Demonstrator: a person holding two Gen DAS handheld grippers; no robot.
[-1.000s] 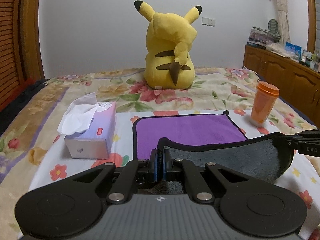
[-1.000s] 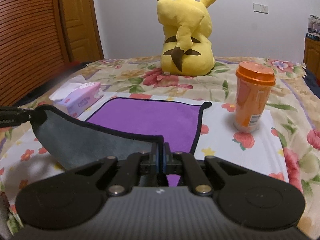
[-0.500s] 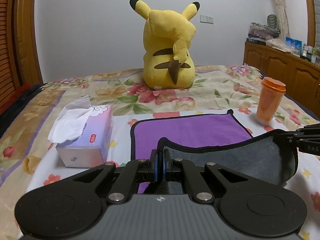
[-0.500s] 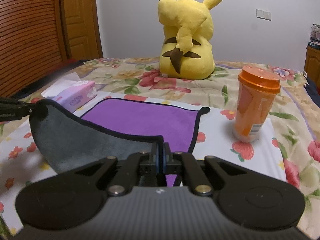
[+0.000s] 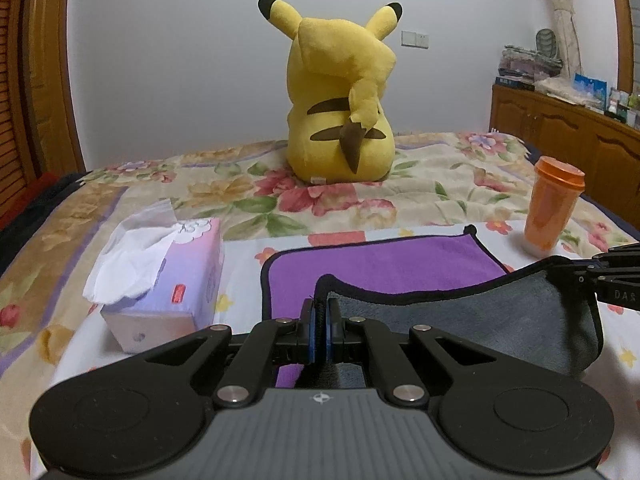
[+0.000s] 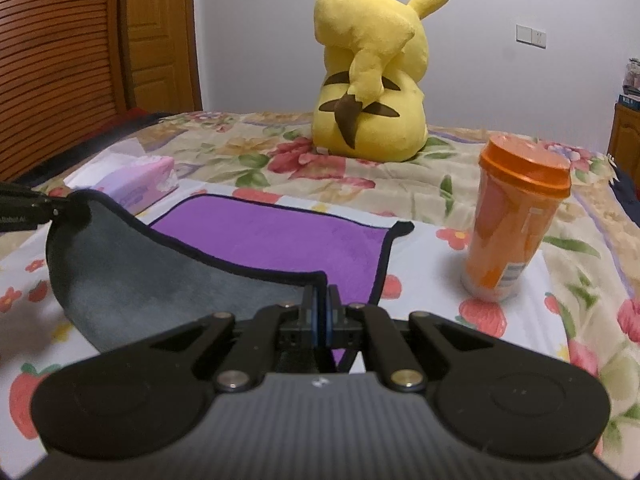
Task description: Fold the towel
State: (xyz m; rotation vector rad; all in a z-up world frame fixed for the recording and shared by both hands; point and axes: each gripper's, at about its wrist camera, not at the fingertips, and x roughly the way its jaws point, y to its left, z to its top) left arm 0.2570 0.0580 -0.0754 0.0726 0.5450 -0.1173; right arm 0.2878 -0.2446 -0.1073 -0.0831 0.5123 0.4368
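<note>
both hand-held grippers pinch the towel (image 5: 384, 264)'s raised near edge, far half flat.

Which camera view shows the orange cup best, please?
The right wrist view. There the orange cup stands near and large, with its lid and the label low on its side visible. In the left wrist view the same cup is smaller and sits far right, beyond the towel; no label shows.

right tool (image 5: 616, 280): partial white lettering "DA…" | left tool (image 6: 20, 210): partial "…Robot A…" | tissue box (image 5: 176, 276) and orange cup (image 6: 516, 220) labels: illegible
</note>
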